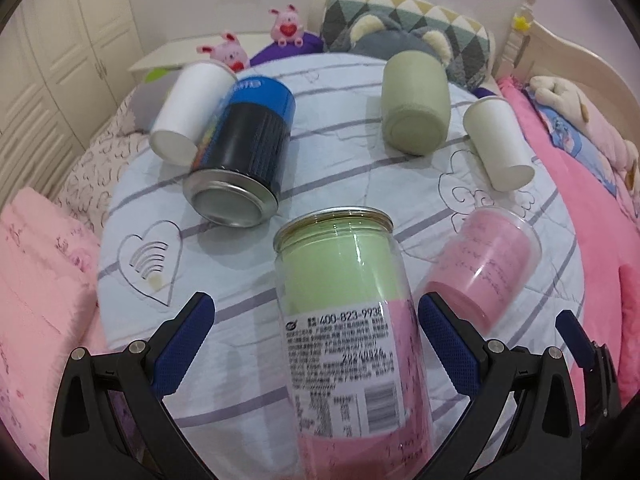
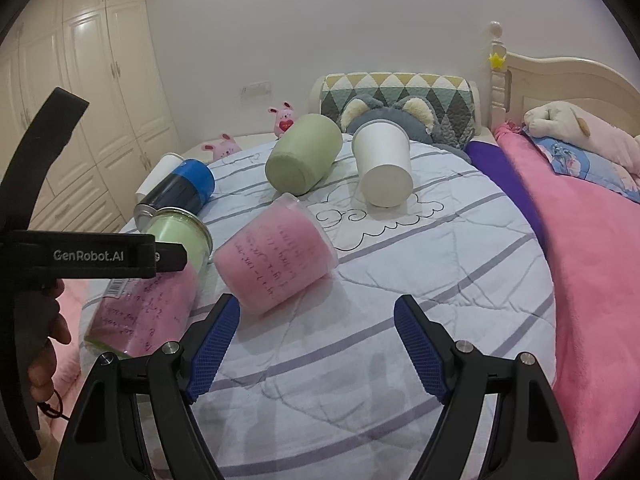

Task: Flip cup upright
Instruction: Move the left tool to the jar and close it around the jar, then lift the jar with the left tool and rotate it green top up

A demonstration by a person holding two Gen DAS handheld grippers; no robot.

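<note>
Lying on its side between the left gripper's (image 1: 316,330) fingers: clear jar (image 1: 348,320) with green and pink filling and a printed label, metal-rimmed end pointing far. Jaws wide; right pad (image 1: 448,344) sits just beside the jar wall, can't tell if touching; left pad (image 1: 184,344) is apart from it. Right gripper (image 2: 316,350) also wide, holding nothing, over bare striped quilt (image 2: 440,264), its left pad (image 2: 214,350) near the pink-filled clear cup (image 2: 276,256), which lies tipped just right of the jar. Farther out, all on their sides: blue-black can (image 1: 244,148), white paper cup (image 1: 192,112) against the can's left, green cup (image 1: 414,104), second white cup (image 1: 498,144) far right. Right wrist view alone shows the left tool's black body (image 2: 92,256) crossing the jar; left view alone shows the label and the jaw gap.
</note>
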